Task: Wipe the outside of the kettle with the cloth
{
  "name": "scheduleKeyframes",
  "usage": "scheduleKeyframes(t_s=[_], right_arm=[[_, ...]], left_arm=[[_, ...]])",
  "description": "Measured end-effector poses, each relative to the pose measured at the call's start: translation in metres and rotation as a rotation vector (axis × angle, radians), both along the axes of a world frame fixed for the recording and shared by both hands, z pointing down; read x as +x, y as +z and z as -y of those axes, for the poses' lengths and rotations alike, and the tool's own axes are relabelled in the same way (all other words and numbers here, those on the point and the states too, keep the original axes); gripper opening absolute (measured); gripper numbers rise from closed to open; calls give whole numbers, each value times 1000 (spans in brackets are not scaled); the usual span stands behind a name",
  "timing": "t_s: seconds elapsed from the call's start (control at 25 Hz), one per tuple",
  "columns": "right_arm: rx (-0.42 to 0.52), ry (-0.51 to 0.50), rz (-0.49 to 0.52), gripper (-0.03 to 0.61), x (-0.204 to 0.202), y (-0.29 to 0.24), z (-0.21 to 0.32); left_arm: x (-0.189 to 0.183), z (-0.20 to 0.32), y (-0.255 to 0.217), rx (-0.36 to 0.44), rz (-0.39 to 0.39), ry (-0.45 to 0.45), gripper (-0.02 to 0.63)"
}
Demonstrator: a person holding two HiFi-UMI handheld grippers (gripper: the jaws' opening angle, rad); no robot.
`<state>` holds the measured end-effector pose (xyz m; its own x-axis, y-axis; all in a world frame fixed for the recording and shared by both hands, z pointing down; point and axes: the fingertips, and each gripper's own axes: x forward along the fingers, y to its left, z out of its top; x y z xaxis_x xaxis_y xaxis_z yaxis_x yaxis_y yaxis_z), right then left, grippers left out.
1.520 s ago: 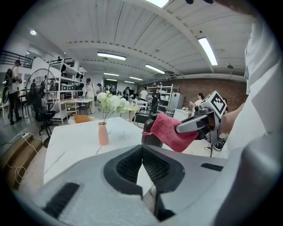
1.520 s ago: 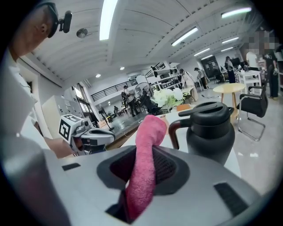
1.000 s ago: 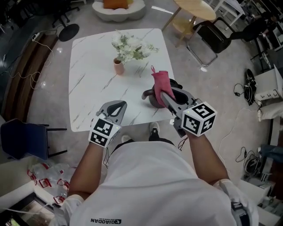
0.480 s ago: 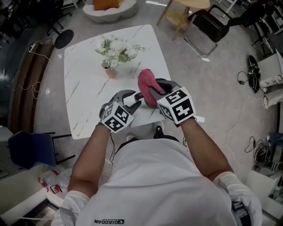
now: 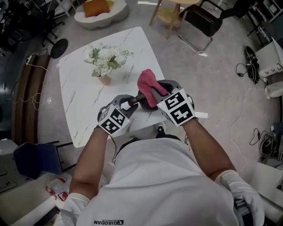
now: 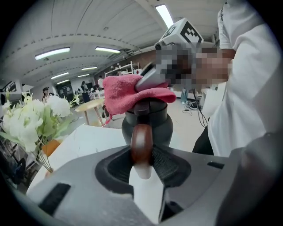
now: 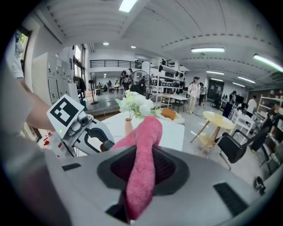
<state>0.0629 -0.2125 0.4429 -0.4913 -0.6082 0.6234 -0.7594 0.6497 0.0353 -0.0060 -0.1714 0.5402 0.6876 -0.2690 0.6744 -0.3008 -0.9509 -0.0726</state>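
Observation:
A dark kettle [image 6: 148, 126] stands near the front edge of the white marble table [image 5: 84, 101]. In the head view only part of its body [image 5: 170, 84] shows beside the cloth. My left gripper [image 6: 142, 159] has the kettle's brown wooden handle [image 6: 141, 148] between its jaws. The jaws are closing, and the pads lie against both sides of the handle. My right gripper [image 5: 155, 95] is shut on a pink cloth [image 5: 148, 86], which drapes over the kettle's top [image 6: 126, 92]. In the right gripper view the cloth [image 7: 143, 163] hangs out between the jaws.
A small vase of white flowers [image 5: 104, 62] stands farther back on the table. A blue chair [image 5: 37, 159] sits left of the table, a black chair [image 5: 199, 20] and a round wooden table [image 5: 170, 11] beyond it. Cables lie on the floor at right.
My left gripper swung right to the kettle's handle and opened around it. My right gripper came down and left, bringing the pink cloth onto the kettle's top.

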Motion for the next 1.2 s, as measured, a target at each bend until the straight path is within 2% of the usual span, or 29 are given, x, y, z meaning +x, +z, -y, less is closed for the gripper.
scheduleKeyframes(t_s=[0.28, 0.44, 0.6, 0.68, 0.8, 1.0, 1.2], right_arm=[[-6, 83, 32, 89, 42, 10, 9], [-27, 121, 47, 89, 64, 25, 9], [-22, 130, 87, 91, 69, 28, 10], [-15, 148, 69, 91, 76, 28, 11], [-27, 225, 33, 89, 104, 36, 15], [-46, 353, 82, 89, 153, 38, 9], [-9, 318, 187, 91, 142, 22, -2]], left_arm=[[-3, -2, -1, 52, 79, 72, 147], [-3, -3, -10, 52, 72, 87, 148], [0, -1, -11, 48, 61, 86, 146], [1, -1, -11, 45, 64, 85, 144], [0, -1, -9, 34, 72, 86, 143], [0, -1, -11, -16, 3, 44, 130], [3, 1, -21, -10, -62, 4, 129]])
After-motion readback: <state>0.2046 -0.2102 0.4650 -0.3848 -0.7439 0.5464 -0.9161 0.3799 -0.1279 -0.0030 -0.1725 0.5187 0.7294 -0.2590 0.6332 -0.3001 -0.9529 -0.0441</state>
